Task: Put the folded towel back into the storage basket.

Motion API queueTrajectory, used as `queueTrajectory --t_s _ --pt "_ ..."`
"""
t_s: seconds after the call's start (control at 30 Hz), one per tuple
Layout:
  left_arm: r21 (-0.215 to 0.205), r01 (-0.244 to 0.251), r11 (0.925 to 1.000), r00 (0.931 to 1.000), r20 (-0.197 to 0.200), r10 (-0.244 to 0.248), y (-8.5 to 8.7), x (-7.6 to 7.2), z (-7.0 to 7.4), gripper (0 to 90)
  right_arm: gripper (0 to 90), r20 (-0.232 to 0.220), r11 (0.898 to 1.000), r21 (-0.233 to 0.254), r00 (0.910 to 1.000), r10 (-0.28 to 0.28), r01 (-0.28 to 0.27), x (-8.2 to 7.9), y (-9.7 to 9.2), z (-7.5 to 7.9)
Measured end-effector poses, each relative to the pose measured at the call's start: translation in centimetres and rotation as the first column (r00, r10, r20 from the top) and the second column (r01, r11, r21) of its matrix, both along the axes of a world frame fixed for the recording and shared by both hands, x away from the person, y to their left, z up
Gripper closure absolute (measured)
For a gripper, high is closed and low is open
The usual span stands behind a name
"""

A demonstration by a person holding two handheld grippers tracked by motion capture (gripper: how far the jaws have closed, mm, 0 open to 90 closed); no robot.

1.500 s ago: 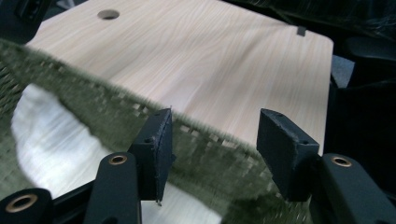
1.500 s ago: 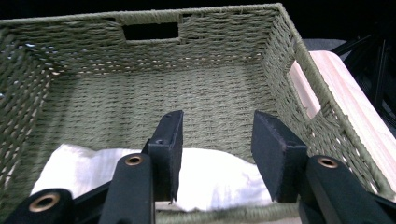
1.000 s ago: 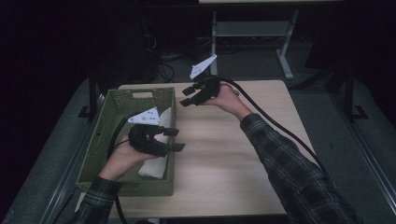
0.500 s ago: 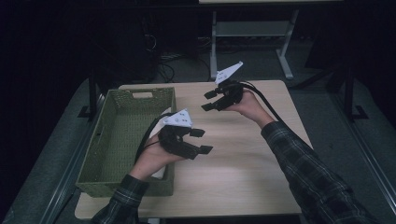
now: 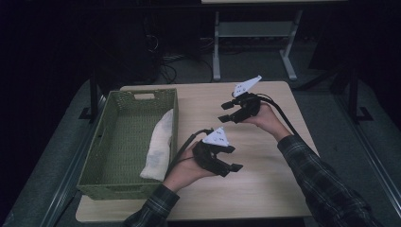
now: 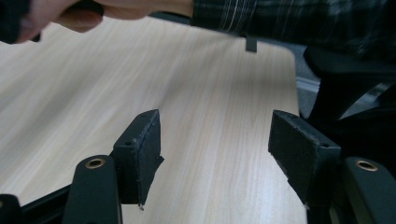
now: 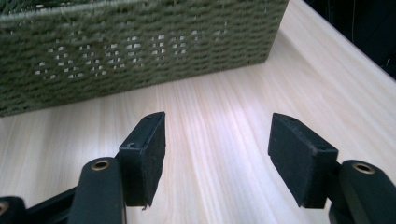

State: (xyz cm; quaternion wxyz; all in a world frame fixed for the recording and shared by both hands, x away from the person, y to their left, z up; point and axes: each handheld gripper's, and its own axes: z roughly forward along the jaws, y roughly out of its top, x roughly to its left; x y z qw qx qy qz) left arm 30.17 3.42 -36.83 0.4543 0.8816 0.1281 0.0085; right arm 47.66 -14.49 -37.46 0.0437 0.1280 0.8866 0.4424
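Observation:
A white folded cloth [image 5: 158,144] lies in the green woven basket [image 5: 124,191], against its right wall. My left gripper [image 5: 231,158] hovers over the bare table to the right of the basket. Its jaws have just been opening and stand open with nothing between them [image 6: 215,135]. My right gripper [image 5: 224,112] is farther back over the table and points left at the basket's side [image 7: 140,51]. Its jaws have also just been opening, and only wood shows between them [image 7: 217,135].
The light wooden table [image 5: 265,189] has rounded corners, and the basket takes up its left side. A plaid sleeve [image 6: 289,18] and a hand cross the top of the left gripper view. Beyond the table a metal stand [image 5: 255,33] rises from the dark floor.
The left gripper has come out of the basket and moved right over the table, which uncovers the white cloth. The right gripper has moved right and nearer the person. Both sets of jaws stand wider.

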Motion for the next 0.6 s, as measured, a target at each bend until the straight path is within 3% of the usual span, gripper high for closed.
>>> queueTrajectory --t_s 0.27,0.6 --pt "0.012 0.033 0.9994 0.9990 -0.030 -0.032 -2.4 -0.2 -3.9 33.8 35.0 -0.030 1.000 -0.009 0.9995 -0.008 0.007 -0.8 -1.1 -3.1" --pt "0.076 0.023 0.9969 0.9990 -0.040 -0.020 -2.8 0.4 -7.5 32.5 34.1 -0.072 0.999 -0.027 0.9966 -0.040 0.038 -1.4 -2.4 -6.5"
